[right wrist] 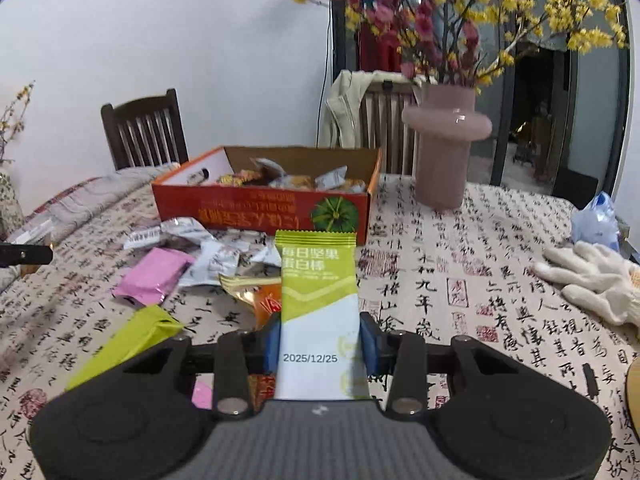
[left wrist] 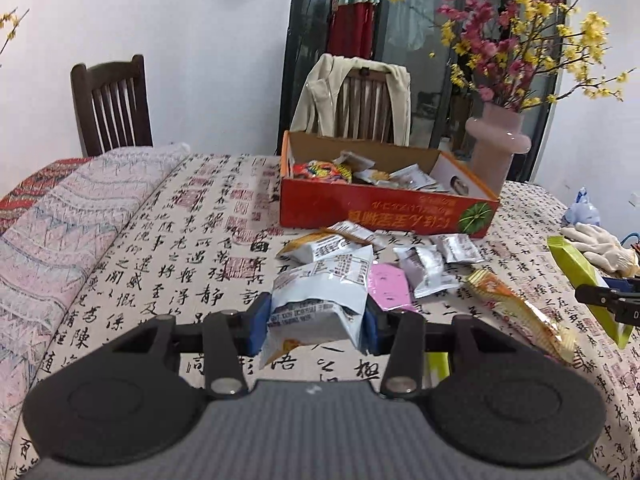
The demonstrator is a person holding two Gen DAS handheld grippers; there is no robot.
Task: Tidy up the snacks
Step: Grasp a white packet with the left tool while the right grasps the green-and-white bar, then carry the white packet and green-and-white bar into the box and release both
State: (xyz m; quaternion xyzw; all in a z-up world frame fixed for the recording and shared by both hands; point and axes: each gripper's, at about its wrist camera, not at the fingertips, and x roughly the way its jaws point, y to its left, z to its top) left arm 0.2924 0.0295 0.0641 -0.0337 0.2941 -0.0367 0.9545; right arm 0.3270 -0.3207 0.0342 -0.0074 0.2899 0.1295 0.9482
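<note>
White snack bag (left wrist: 320,292) clamped in left tool (left wrist: 316,326), green snack bar (right wrist: 320,304) upright, clamped in right tool (right wrist: 320,346).

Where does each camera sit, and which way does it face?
Left wrist: on the left gripper, facing the orange box; its fingers clamp a white snack bag.
Right wrist: on the right gripper, facing the same box; it grips a green bar.
Shared: box, pink vase, pink packet.

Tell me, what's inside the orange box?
The orange box holds a heap of snack packets: silver-white ones and a red and yellow one on top. Whatever lies beneath them, and the box's bottom, is covered.
</note>
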